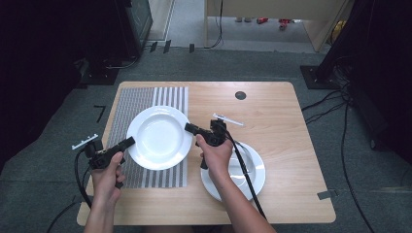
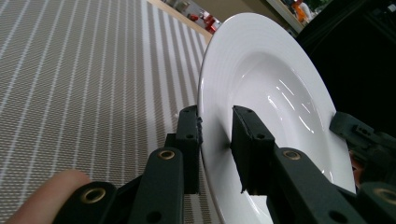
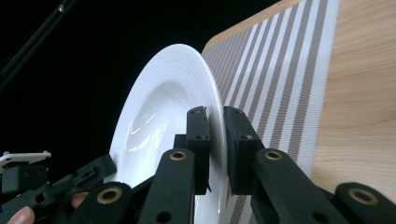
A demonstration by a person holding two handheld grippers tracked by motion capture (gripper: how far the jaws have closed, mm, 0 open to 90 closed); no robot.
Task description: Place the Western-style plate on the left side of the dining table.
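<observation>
Big wooden table (image 1: 282,121) fills the floor of the scene, and on its left side lies the striped placemat (image 1: 128,104). Above that mat sits a white plate (image 1: 159,137), gripped on both sides! The left tongs (image 1: 130,141) are pinching the plate's near-left rim, pads (image 2: 191,135) on either face of the edge. The right tongs (image 1: 188,127) are clamped on the opposite rim, right there in the right gripper view (image 3: 215,140). A second white plate (image 1: 255,174) rests on the table under the right forearm, just beside the mat.
</observation>
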